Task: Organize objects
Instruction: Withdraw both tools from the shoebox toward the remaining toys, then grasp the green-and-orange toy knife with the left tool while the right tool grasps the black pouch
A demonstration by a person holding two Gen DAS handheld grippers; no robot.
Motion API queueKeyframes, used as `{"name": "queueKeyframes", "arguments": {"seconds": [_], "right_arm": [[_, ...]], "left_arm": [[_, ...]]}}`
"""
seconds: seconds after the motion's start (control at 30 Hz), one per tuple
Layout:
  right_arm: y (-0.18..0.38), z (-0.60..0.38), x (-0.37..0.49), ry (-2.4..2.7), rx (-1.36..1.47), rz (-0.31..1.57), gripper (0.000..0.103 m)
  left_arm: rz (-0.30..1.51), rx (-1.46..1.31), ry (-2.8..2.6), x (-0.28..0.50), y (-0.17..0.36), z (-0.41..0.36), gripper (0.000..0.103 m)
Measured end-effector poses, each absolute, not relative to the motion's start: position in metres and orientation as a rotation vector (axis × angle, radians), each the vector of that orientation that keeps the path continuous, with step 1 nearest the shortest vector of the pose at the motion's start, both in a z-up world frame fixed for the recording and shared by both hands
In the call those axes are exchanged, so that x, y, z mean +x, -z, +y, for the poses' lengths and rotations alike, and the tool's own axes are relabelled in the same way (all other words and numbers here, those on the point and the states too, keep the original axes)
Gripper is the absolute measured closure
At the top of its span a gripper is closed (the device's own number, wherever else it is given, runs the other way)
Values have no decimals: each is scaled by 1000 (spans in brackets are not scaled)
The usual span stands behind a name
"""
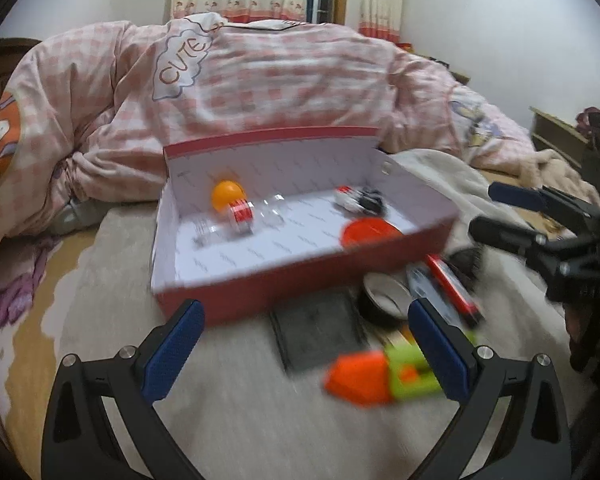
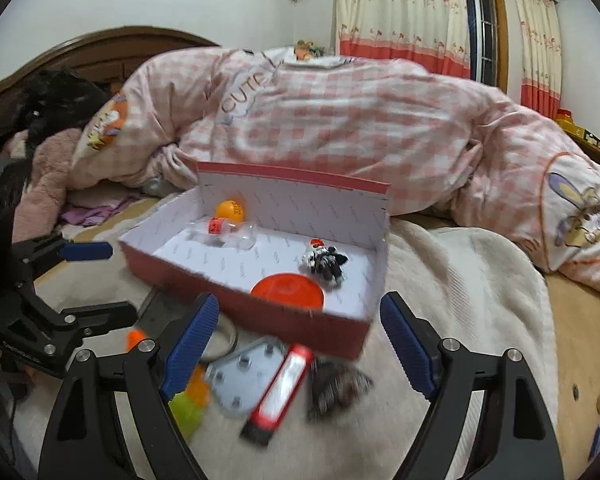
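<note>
Both tongs, left tongs (image 1: 306,344) and right tongs (image 2: 300,344), are hanging open, empty; red bar (image 2: 282,388) is lying lengthwise between right's jaws, nearer.

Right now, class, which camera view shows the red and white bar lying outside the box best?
The right wrist view: the red and white bar lies whole and near, between the open tongs. The left wrist view shows the bar farther off, blurred, partly behind a blue pad.
</note>
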State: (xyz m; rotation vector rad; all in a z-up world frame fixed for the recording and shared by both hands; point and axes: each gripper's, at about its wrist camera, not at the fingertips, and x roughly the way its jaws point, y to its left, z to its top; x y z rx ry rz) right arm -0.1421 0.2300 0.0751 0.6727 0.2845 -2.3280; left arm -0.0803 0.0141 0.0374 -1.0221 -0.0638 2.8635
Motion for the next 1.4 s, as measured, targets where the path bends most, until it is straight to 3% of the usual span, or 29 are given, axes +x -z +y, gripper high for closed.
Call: {"name": "queueKeyframes", "arguments": {"seconds": [0.27, 0.6, 0.83, 1.3, 1.33, 1.4], "right_arm": [[-79, 265, -113, 2375, 581, 314, 17], [-60, 263, -135, 2342, 769, 285, 17], [-35, 261, -132, 2351, 878, 444, 17], [-29, 270, -137, 2328, 932, 445, 17], [-28, 270, -137, 2326, 933, 448, 17], [-28, 271, -137, 2329, 932, 450, 17]], "left_arm": [[-53, -1034, -2809, -53, -31, 24, 0], [-73, -1159, -2707, -73, -20, 54, 0], [-108, -1279, -2657, -85, 1, 61, 0], [-78, -1323, -2700, -98, 6, 83, 0], [-85, -1324, -2699, -98, 6, 83, 5], [-84, -1312, -2711, -97, 2, 84, 43]]}}
